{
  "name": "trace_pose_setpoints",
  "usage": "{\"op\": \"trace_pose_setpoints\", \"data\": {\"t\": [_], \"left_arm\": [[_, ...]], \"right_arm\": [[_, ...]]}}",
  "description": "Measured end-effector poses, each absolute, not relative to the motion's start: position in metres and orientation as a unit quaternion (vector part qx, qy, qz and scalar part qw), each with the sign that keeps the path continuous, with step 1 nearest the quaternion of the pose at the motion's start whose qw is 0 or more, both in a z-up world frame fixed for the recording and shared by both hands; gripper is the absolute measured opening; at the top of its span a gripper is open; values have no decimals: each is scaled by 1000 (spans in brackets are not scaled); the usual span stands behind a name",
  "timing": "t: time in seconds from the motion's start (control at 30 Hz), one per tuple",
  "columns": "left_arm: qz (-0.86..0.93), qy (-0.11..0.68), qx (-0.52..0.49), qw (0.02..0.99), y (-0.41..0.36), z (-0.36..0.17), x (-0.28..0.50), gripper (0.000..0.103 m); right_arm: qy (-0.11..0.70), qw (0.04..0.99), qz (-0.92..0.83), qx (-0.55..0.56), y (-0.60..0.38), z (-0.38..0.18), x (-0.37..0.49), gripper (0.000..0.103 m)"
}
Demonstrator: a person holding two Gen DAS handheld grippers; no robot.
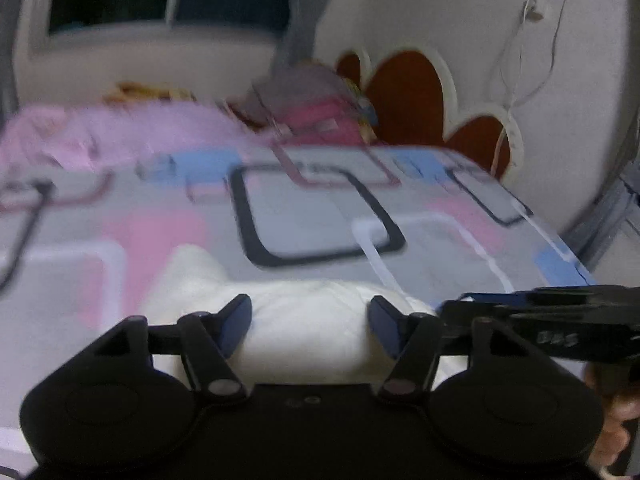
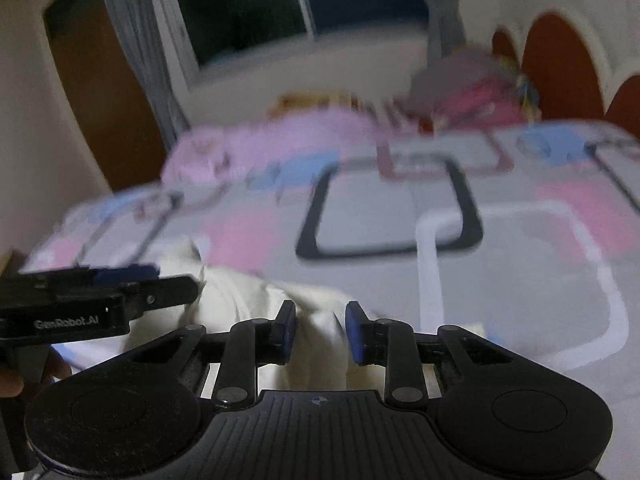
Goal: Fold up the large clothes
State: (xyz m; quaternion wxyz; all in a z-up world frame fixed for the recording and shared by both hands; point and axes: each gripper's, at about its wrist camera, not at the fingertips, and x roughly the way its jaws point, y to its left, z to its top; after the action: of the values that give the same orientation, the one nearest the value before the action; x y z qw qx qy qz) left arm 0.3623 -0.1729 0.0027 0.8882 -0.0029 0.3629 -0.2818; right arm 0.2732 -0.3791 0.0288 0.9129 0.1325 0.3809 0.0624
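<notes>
While blurry: pink blanket (image 1: 100, 136) and clothes pile (image 1: 316, 100) beyond white garment (image 1: 304, 328) on bed (image 1: 460, 248); left hand-held gripper (image 1: 310, 330) wide around it, right hand-held gripper (image 2: 320, 332) narrow, pinching fabric.

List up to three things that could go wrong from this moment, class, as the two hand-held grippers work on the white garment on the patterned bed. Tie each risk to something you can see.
1. The left gripper has white garment between its pads, but they stand wide, so the cloth may slip free.
2. The right gripper sits on a bunched ridge of fabric, so a fold could set in creased.
3. The two grippers are close together, so they might collide.
</notes>
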Motion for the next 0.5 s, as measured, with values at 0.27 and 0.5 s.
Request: {"op": "trace_pose_setpoints", "data": {"t": [0.27,0.5], "left_arm": [[-276,400,34,873,-199,-44,367,64],[-268,379,40,885,-183,-19,350,93]], "right_arm": [[429,889,54,151,-393,-25,273,29],[382,903,49,189,-420,4,253,95]]}}
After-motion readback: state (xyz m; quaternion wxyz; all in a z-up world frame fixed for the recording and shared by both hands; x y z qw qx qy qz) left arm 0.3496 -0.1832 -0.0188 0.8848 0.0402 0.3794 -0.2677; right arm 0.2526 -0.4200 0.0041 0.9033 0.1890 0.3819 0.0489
